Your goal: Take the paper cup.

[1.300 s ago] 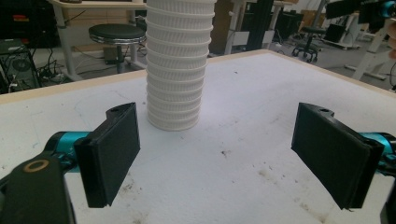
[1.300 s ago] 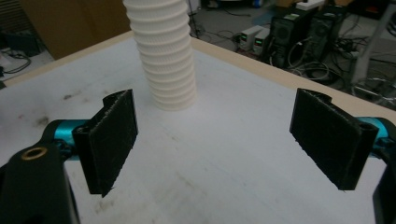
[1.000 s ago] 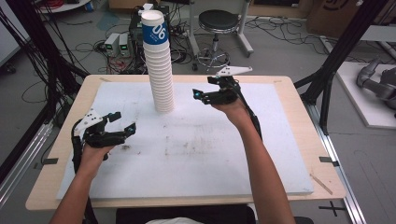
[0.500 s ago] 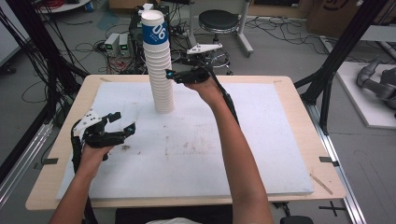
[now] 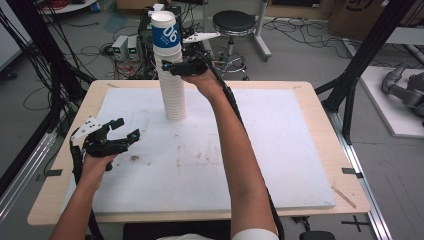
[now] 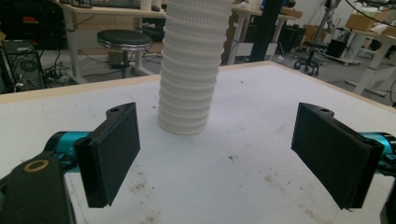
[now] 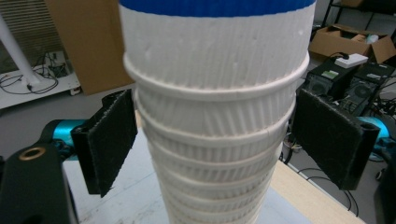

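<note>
A tall stack of white ribbed paper cups (image 5: 172,85) stands on the white mat (image 5: 280,150) near the table's far side; the top cup (image 5: 165,31) carries a blue band with white figures. My right gripper (image 5: 169,67) is raised against the upper part of the stack, open, with a jaw on either side of the cups (image 7: 215,116). My left gripper (image 5: 126,130) hovers low over the mat's left part, open and empty, and faces the foot of the stack (image 6: 189,93) from a distance.
The mat covers most of a wooden table (image 5: 320,105). Past the far edge stand a black stool (image 5: 233,22), computer boxes (image 5: 125,47) and floor cables. Black frame posts (image 5: 365,55) rise at the right and left corners.
My right gripper has travelled left and upward from the right of the stack until its open jaws sit around the upper cups. The left gripper has stayed put.
</note>
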`<state>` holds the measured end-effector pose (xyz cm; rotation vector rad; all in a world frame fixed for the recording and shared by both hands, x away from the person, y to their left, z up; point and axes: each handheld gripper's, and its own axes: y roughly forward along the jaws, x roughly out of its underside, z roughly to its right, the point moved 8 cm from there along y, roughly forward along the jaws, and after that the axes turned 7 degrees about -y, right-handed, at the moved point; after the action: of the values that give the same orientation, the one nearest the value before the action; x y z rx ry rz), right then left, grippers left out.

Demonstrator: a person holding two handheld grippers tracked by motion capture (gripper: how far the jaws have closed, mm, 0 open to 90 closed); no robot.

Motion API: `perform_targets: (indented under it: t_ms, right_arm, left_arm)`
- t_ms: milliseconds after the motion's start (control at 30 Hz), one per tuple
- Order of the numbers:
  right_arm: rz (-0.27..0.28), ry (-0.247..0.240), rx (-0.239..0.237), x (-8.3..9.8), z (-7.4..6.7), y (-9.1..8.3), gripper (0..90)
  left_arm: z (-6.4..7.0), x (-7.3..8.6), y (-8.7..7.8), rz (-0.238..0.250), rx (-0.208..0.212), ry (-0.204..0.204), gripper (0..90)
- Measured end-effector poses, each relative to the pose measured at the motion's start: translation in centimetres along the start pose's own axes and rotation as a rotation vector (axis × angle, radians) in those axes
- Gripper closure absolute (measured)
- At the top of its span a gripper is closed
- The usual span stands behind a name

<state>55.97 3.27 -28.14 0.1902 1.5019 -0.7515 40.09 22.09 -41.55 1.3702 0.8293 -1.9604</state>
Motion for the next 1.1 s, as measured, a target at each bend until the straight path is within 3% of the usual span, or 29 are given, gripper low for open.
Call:
perform_targets:
  t_ms: [200, 233, 333, 433, 467, 500, 533, 567, 600, 633, 733, 767, 900, 933, 967, 1000, 1100]
  right_arm:
    - [0.02, 0.012, 0.002, 0.1, -0.1, 0.1, 15.2]
    - [0.021, 0.009, 0.003, 0.1, -0.1, 0.0, 15.3]
    - [0.023, 0.006, 0.0, 0.2, -0.2, 0.0, 15.5]
    - [0.024, -0.002, -0.004, 0.2, -0.3, -0.1, 15.7]
    - [0.028, -0.002, -0.003, 0.2, -0.4, -0.2, 15.8]
    - [0.031, -0.007, -0.003, 0.2, -0.4, -0.2, 15.8]
    - [0.031, -0.008, -0.005, 0.2, -0.4, -0.2, 15.9]
    - [0.033, -0.013, -0.005, 0.2, -0.4, -0.3, 15.9]
    - [0.028, -0.009, -0.009, 0.2, -0.5, -0.3, 15.9]
    - [0.029, -0.01, -0.011, 0.2, -0.4, -0.3, 16.0]
    - [0.031, -0.011, -0.012, 0.3, -0.4, -0.4, 16.0]
    - [0.032, -0.01, -0.013, 0.2, -0.4, -0.4, 16.0]
    - [0.033, -0.01, -0.015, 0.3, -0.5, -0.4, 16.0]
    - [0.035, -0.005, -0.015, 0.3, -0.5, -0.4, 16.0]
    - [0.034, -0.004, -0.015, 0.3, -0.5, -0.4, 16.0]
    - [0.035, -0.006, -0.014, 0.3, -0.5, -0.5, 16.0]
    - [0.035, 0.0, -0.015, 0.3, -0.4, -0.5, 16.1]
  left_arm:
    - [-0.9, -1.8, -0.7, 0.032, -0.018, 0.004, 15.2]
    - [-1.1, -2.8, -0.9, 0.051, -0.011, 0.002, 15.2]
    - [-1.4, -3.8, -1.0, 0.045, -0.012, 0.013, 15.2]
    - [-1.9, -7.2, -1.0, 0.083, 0.01, -0.005, 15.3]
    - [-1.9, -7.2, -1.0, 0.083, 0.01, -0.005, 15.3]
    - [-2.0, -8.7, -0.8, 0.088, 0.028, 0.0, 15.3]
    - [-2.0, -8.7, -0.8, 0.088, 0.028, 0.0, 15.4]
    - [-1.9, -10.3, -0.4, 0.073, 0.042, 0.013, 15.4]
    - [-1.9, -10.3, -0.4, 0.073, 0.042, 0.013, 15.4]
    - [-1.5, -12.1, 0.2, 0.07, 0.063, 0.032, 15.4]
    - [-1.0, -14.7, 1.4, 0.058, 0.084, 0.067, 15.4]
    - [-1.0, -14.7, 1.4, 0.058, 0.084, 0.067, 15.4]
    - [-0.1, -17.7, 3.3, 0.051, 0.121, 0.098, 15.4]
    - [0.1, -19.2, 4.0, 0.055, 0.134, 0.112, 15.4]
    - [0.1, -19.2, 4.0, 0.055, 0.134, 0.112, 15.4]
    - [0.2, -20.6, 4.6, 0.056, 0.136, 0.122, 15.4]
    - [0.7, -22.0, 5.8, 0.047, 0.144, 0.136, 15.4]
